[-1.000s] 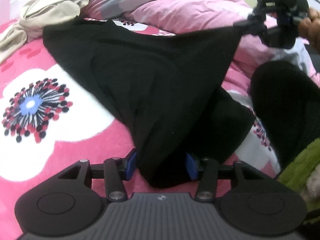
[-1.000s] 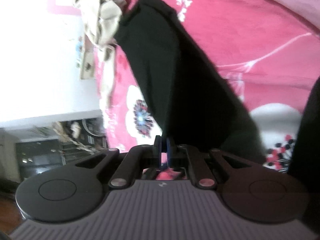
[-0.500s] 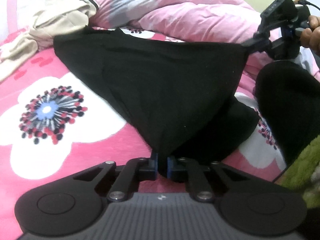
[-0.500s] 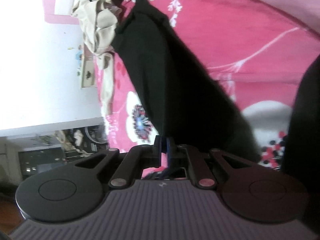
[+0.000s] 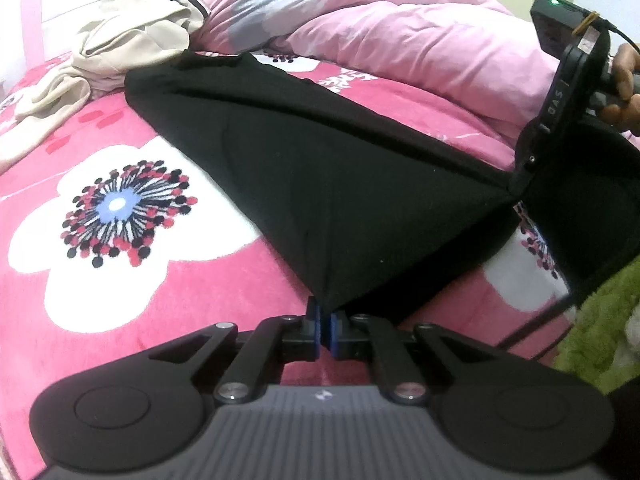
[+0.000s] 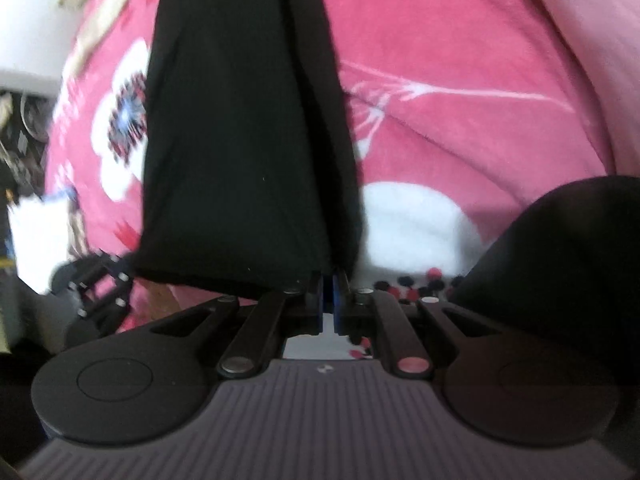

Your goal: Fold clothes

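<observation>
A: Item 1, black garment [image 5: 340, 184]?
B: Stretched over the pink blanket [image 5: 120, 300]; your left gripper [image 5: 324, 326] clamps its 6 o'clock corner.
A: Item 2, right gripper [image 6: 329, 300]?
B: Clenched on the garment's other corner, at 3 o'clock from your left.

A bed [image 5: 120, 280] in pink floral bedding beside a white wall [image 6: 32, 8].

Soft even indoor light, fisheye-bent edges, motion blur across the right wrist view.

The bed [image 5: 120, 280] lies bare at its left edge, while a beige garment [image 5: 128, 48] and pink duvet [image 5: 400, 40] block its far edge
</observation>
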Action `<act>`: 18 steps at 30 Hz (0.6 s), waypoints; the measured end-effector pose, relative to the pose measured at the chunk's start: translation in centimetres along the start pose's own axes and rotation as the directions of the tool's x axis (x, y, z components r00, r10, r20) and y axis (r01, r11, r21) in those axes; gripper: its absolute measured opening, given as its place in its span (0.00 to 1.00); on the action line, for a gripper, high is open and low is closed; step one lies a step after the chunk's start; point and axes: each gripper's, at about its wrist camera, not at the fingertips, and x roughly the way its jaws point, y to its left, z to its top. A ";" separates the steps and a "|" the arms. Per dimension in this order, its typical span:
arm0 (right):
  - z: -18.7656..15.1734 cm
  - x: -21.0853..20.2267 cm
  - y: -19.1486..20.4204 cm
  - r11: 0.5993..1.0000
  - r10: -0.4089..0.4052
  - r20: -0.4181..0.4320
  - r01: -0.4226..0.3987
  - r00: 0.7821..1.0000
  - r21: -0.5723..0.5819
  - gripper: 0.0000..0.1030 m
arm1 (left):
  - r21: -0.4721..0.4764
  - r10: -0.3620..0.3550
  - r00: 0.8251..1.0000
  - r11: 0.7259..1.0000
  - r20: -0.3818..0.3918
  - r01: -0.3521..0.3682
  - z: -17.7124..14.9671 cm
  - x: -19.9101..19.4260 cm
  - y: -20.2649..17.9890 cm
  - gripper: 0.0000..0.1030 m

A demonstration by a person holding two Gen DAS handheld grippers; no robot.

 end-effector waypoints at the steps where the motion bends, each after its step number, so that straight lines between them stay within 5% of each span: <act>1: 0.0 0.2 0.2 1.000 -0.014 -0.012 0.013 1.000 -0.015 0.02 | 0.009 -0.011 1.000 1.000 -0.001 0.011 -0.1 -0.1 0.0 0.04; 18: -0.2 3.5 1.9 0.994 -0.093 -0.031 0.091 0.995 -0.055 0.03 | 0.065 -0.079 0.997 0.995 -0.013 0.079 -1.8 -1.2 0.8 0.04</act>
